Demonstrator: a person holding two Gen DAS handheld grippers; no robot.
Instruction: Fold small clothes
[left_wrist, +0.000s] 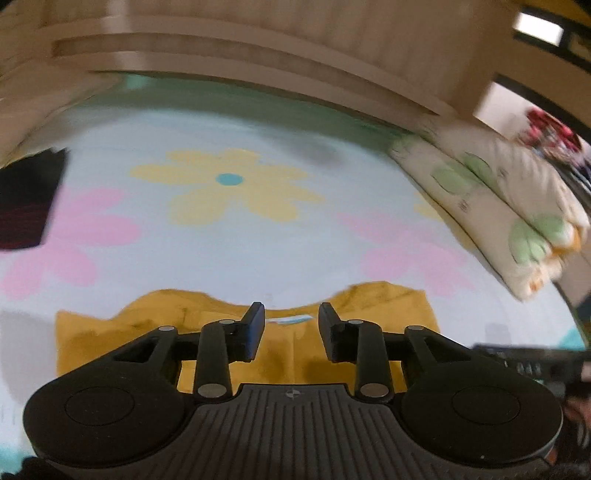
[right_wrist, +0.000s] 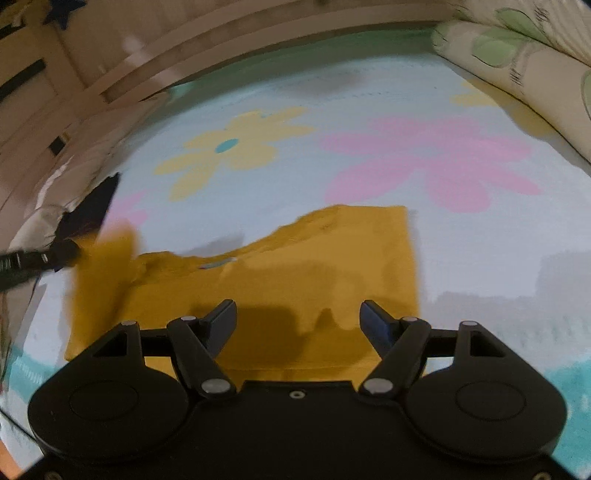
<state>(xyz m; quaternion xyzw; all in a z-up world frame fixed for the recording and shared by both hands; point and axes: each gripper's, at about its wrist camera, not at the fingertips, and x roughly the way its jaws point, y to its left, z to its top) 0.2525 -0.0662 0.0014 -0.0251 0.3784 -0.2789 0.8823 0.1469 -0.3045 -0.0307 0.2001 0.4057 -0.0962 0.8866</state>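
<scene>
A small mustard-yellow shirt (left_wrist: 284, 354) lies flat on a pale blue bedsheet with big flower prints (left_wrist: 229, 181). Its neckline with a small label (left_wrist: 290, 319) faces away from me. My left gripper (left_wrist: 291, 325) is open and empty, hovering just above the collar. In the right wrist view the same shirt (right_wrist: 295, 280) lies spread out, its left sleeve (right_wrist: 105, 258) blurred and raised near the other gripper (right_wrist: 33, 262) at the left edge. My right gripper (right_wrist: 299, 317) is wide open and empty above the shirt's lower right part.
A dark folded garment (left_wrist: 29, 199) lies at the sheet's left edge. Folded floral bedding (left_wrist: 509, 206) is stacked along the right side. A wooden headboard (left_wrist: 258, 55) runs across the far end of the bed.
</scene>
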